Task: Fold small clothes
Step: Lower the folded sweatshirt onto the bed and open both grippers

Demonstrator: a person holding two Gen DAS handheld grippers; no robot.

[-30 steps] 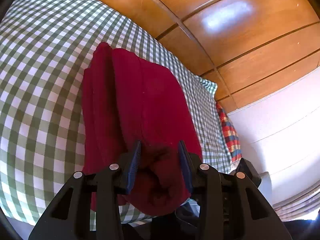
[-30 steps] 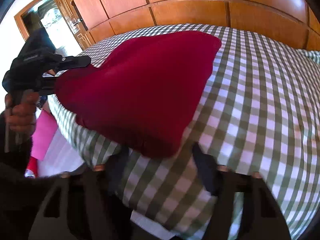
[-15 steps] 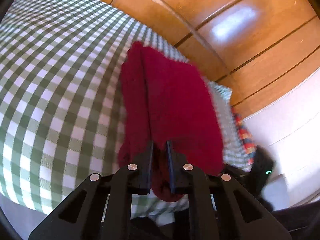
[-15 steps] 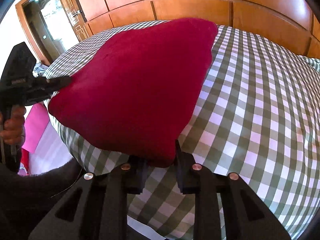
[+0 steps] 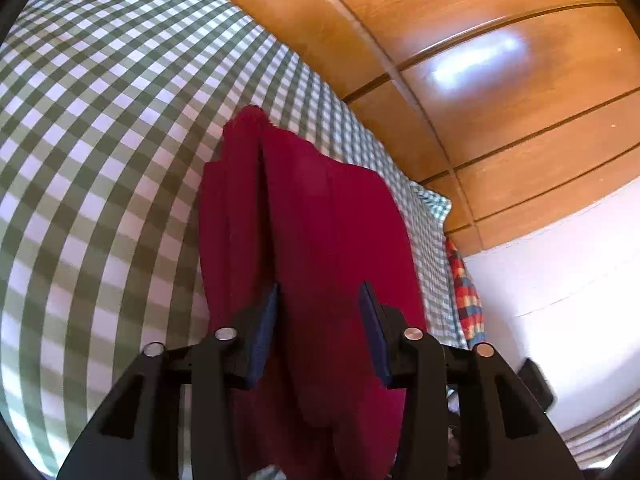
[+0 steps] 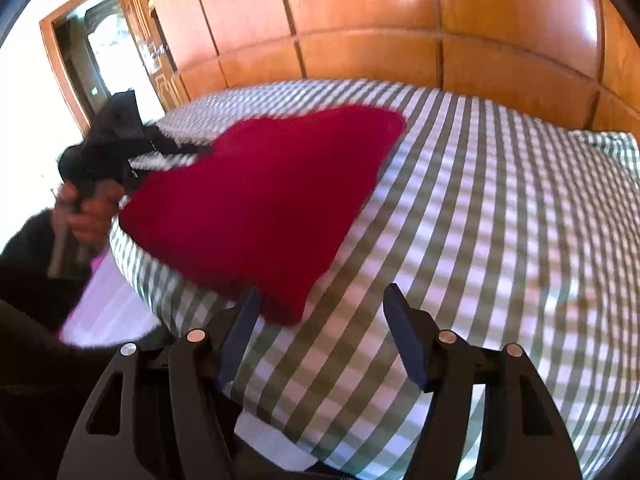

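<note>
A dark red folded garment point(image 5: 304, 248) lies on the green-and-white checked bed point(image 5: 100, 140). My left gripper point(image 5: 320, 312) is open, its jaws either side of the garment's near end, not pinching it. In the right wrist view the garment point(image 6: 260, 200) lies at the bed's near left corner. My right gripper point(image 6: 320, 312) is open, with the garment's near corner just inside its left finger point(image 6: 240, 328). The left gripper point(image 6: 120, 148), held in a hand, shows blurred at the garment's left edge.
A wooden panelled wall point(image 6: 360, 20) stands behind the bed point(image 6: 500, 220). A checked pillow point(image 5: 432, 204) and a multicoloured plaid cloth point(image 5: 466, 292) lie at the bed's far side. A doorway point(image 6: 92, 52) is at the left. Pink fabric point(image 6: 104, 280) lies below the bed edge.
Both grippers shut on the red garment half a second ago and have opened, releasing it. The garment now rests on the bed.
</note>
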